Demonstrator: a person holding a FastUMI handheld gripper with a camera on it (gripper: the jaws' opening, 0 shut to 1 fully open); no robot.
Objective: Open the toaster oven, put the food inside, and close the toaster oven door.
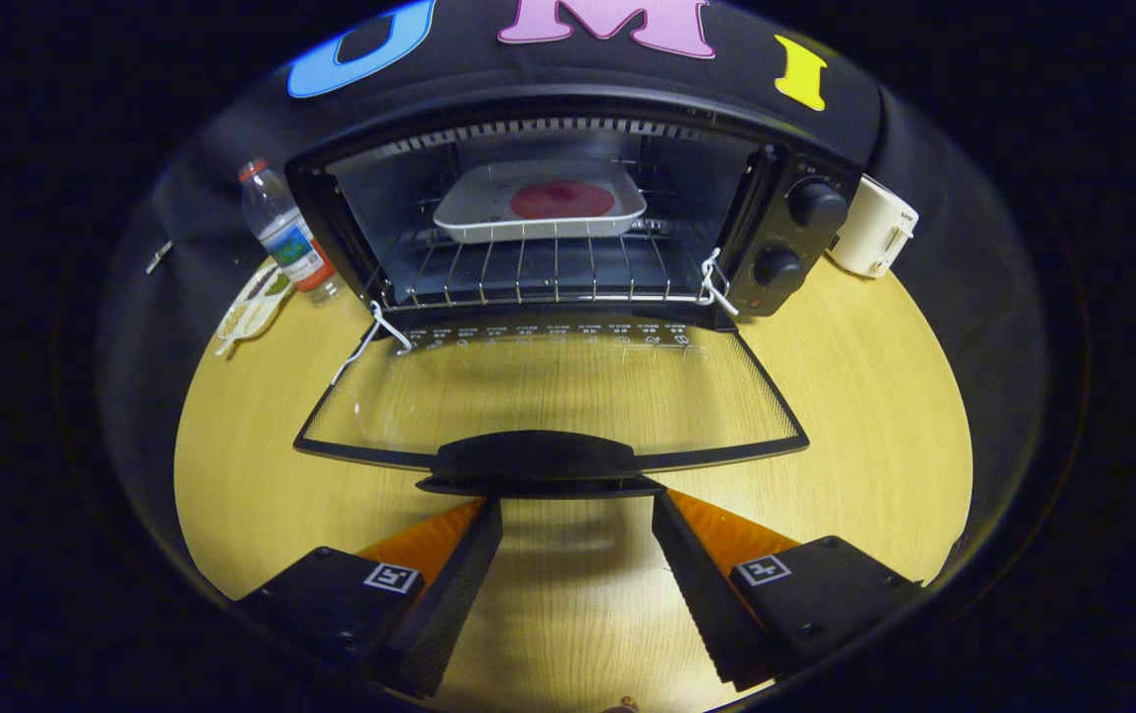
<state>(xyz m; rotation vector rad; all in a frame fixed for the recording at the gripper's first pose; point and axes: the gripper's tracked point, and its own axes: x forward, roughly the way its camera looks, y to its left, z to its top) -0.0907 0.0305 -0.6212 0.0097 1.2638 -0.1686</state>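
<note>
Gripper [577, 515] fingers are standing apart and empty, and I'm hovering them just short of the dark handle [536, 458] on the glass door [548, 396], which is lying folded down flat over the wooden tabletop [875, 416]. Inside the black toaster oven [568, 218] at the tabletop's far edge, the white rectangular tray with the round pink food [562, 199] is sitting on the wire rack [548, 272]. I'm judging opening and loading done; only closing the door is left.

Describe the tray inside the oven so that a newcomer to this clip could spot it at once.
Start at the black toaster oven on the wooden table, its glass door folded down flat. On the wire rack inside sits a white rectangular tray, the one thing holding a round red patch of food.
</note>
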